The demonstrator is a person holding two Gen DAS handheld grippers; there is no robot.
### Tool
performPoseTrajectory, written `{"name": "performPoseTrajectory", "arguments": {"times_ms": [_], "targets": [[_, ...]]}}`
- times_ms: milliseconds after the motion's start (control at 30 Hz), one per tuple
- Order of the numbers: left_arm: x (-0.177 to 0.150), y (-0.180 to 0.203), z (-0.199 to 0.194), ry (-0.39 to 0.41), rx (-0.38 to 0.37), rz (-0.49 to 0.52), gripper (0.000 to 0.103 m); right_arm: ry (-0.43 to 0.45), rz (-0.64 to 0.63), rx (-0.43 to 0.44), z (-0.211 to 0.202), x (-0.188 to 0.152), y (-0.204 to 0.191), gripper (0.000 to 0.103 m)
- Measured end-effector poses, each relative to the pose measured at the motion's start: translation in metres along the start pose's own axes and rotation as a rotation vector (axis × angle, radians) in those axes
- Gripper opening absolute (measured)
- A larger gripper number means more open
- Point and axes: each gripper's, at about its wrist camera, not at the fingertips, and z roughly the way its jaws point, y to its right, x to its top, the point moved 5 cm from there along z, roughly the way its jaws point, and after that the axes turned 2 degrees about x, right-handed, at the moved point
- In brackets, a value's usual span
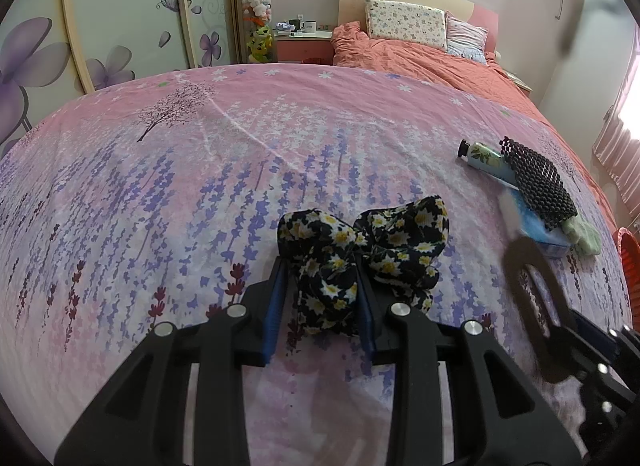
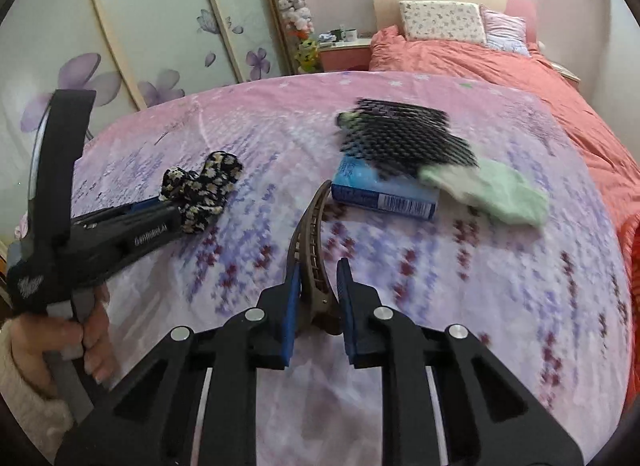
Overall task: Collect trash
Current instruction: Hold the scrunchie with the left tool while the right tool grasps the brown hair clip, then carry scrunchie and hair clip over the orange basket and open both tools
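Note:
My left gripper (image 1: 322, 266) is shut on a black cloth scrunchie with yellow-white flowers (image 1: 360, 254), just above the pink floral bedspread (image 1: 180, 193). It also shows at the left of the right wrist view (image 2: 200, 189). My right gripper (image 2: 318, 270) is shut on a brown plastic hair claw clip (image 2: 310, 250), seen blurred in the left wrist view (image 1: 532, 298). A pile lies beyond: a blue box (image 2: 380, 189), black foam netting (image 2: 404, 137), a pale green cloth (image 2: 492, 189) and a hand-cream tube (image 1: 484, 155).
An orange-red basket edge (image 1: 628, 262) shows off the bed's right side. A coral duvet (image 1: 420, 57) and pillows lie at the head. A nightstand with mugs (image 1: 304, 31) and a wardrobe with flower panels (image 1: 120, 25) stand behind.

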Motion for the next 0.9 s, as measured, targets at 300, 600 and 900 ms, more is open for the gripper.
{"name": "performPoseTrajectory", "arguments": {"times_ms": [300,600,900], "targets": [[0.0,0.0,0.0,0.0,0.001,0.001,0.033,0.06,0.115,-0.19,-0.037,-0.021,0.062,0.019],[-0.001,0.002,-0.001,0.001,0.01,0.012,0.034,0.043,0.193,-0.123,-0.024,-0.014,0.076,0.019],[0.006,-0.003,0.002,0.002,-0.032,0.005,0.048,0.014,0.201,-0.108,-0.014,-0.014,0.076,0.019]]}}
